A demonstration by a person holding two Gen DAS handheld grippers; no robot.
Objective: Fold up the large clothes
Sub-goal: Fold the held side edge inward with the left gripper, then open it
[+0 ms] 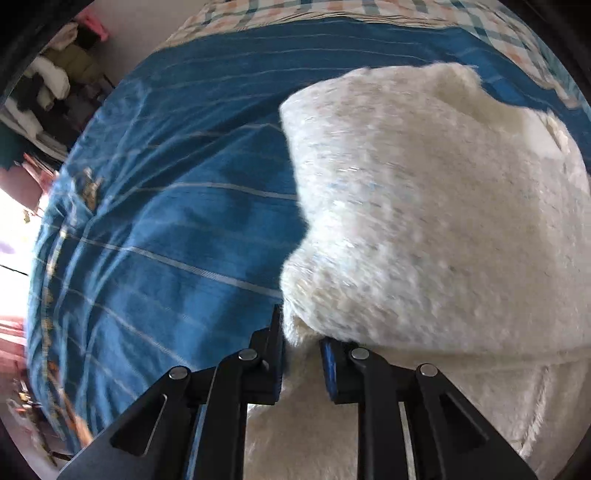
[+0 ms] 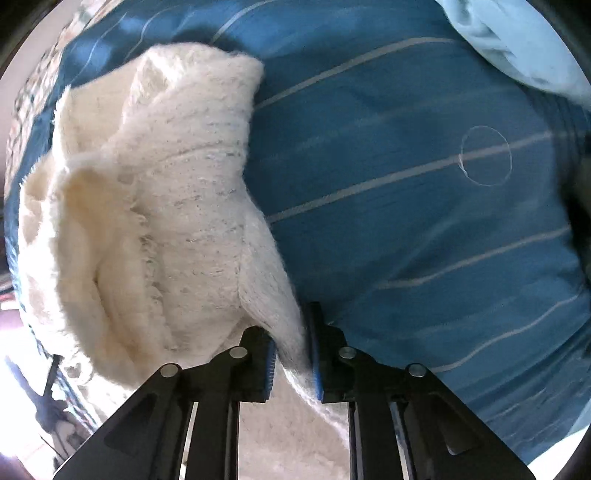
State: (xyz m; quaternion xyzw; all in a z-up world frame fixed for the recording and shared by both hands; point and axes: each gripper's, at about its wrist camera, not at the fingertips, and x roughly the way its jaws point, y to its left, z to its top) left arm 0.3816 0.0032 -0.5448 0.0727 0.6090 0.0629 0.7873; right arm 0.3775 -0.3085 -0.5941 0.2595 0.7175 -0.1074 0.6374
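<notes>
A fluffy cream-white knit sweater (image 1: 424,221) hangs in folds over a blue striped bedsheet (image 1: 177,229). My left gripper (image 1: 301,339) is shut on the sweater's near edge, with thick fabric bunched between its fingers. In the right wrist view the same sweater (image 2: 159,206) fills the left half, above the blue sheet (image 2: 424,206). My right gripper (image 2: 291,347) is shut on another edge of the sweater, a tapering strip of knit pinched between the blue pads (image 2: 316,354). Both grippers hold the garment lifted, and both views are motion-blurred.
A checked blanket (image 1: 332,11) lies along the far side of the bed. Piled clothes and shelves (image 1: 48,96) stand off the bed at the left. A light blue cloth (image 2: 524,48) lies at the upper right of the sheet. A thin thread loop (image 2: 485,155) rests on the sheet.
</notes>
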